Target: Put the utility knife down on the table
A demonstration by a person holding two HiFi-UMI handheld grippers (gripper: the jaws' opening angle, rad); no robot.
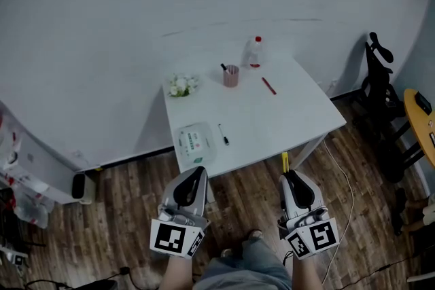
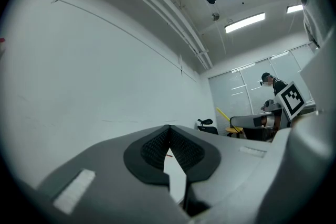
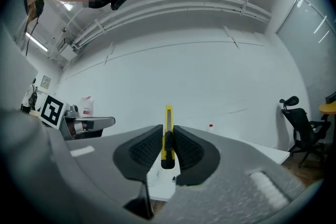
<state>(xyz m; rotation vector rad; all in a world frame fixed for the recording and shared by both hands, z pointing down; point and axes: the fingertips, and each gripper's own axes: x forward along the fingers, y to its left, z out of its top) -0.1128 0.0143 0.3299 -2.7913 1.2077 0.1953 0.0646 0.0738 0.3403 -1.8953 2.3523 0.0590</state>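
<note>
A yellow utility knife stands upright between the black pads of my right gripper, which is shut on it. In the head view the knife pokes out past the right gripper, just short of the white table's near edge. My left gripper hangs level with it, in front of the table's near left corner. Its jaws are shut with the pads touching and nothing between them.
On the table are a pink cup with a pen, a clear bottle with a red cap, white flowers, a red pen, a black pen and a pale green pack. A black office chair stands to the right.
</note>
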